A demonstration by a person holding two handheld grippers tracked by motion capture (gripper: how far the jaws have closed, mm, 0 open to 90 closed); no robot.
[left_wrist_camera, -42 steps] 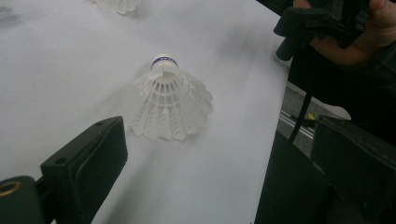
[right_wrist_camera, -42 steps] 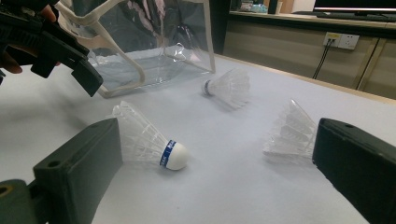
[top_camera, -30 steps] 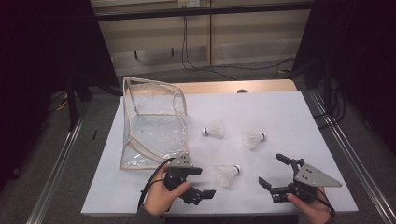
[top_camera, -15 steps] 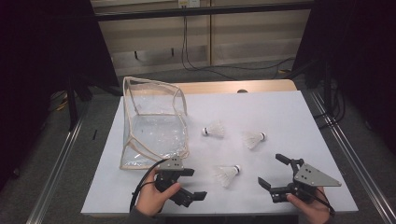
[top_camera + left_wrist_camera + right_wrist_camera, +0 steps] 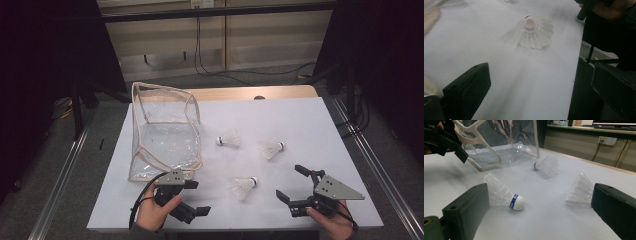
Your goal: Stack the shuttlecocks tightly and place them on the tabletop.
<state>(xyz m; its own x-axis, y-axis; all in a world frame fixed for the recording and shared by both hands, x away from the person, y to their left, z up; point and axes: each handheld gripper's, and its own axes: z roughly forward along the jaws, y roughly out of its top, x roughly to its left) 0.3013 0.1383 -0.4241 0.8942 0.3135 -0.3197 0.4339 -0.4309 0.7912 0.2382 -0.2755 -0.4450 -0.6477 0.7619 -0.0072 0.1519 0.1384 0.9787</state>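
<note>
Three white shuttlecocks lie on the white table. The nearest shuttlecock lies between my two grippers, cork to the right in the high view. Two more lie farther back, the middle shuttlecock and the right shuttlecock. A clear plastic bag with beige trim stands open at the left. My left gripper is open near the front edge, just below the bag. My right gripper is open and empty at the front right.
The table's front edge runs just under both hands, and its right edge drops off in the left gripper view. Metal rails flank the table. A wooden strip borders the far side.
My left hand has drawn its gripper a little left and back toward the front edge, away from the nearest shuttlecock. The right gripper and the shuttlecocks have stayed put.
</note>
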